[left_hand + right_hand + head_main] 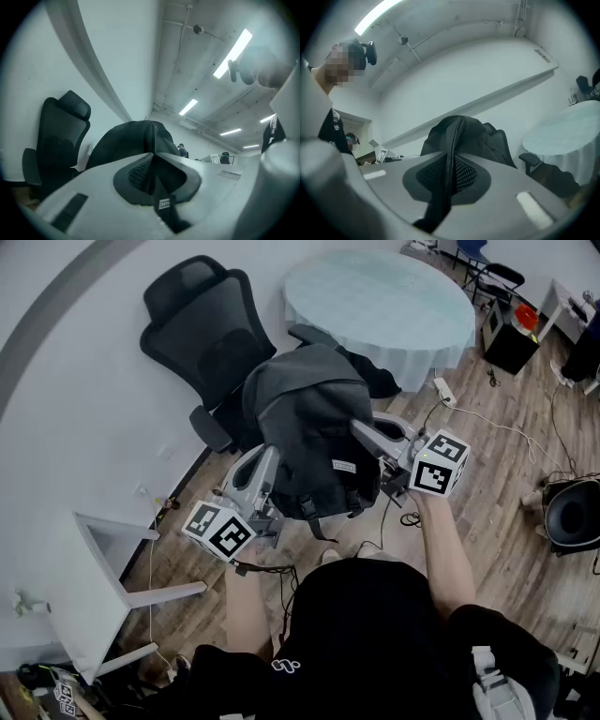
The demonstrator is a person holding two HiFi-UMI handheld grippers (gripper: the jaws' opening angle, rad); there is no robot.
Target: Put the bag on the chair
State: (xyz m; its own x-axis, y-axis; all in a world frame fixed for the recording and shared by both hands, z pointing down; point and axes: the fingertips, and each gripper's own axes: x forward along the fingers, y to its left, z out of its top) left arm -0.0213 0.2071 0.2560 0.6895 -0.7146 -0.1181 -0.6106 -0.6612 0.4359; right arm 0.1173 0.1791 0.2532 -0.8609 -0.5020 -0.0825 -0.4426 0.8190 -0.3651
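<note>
The dark bag (pixel 314 432) is held up in the air in front of the person, close to the black chair (pixel 202 329). The left hand-held gripper (pixel 152 157) is pinched nearly closed on a bag strap (pixel 164 206). The right hand-held gripper (pixel 451 159) is clamped on a second strap in the same way. A round table (pixel 375 296) stands beyond the chair.

Cool, even light falls from ceiling strip lights (pixel 233 47), which flare white in both gripper views. Wide lenses curve the wall (pixel 56 409) and turn the corners of the gripper views black. Close to each lens the foreground is soft and hazy. The dark bag (pixel 314 427) shows little detail. Shadows on the floor (pixel 506 474) are faint.
</note>
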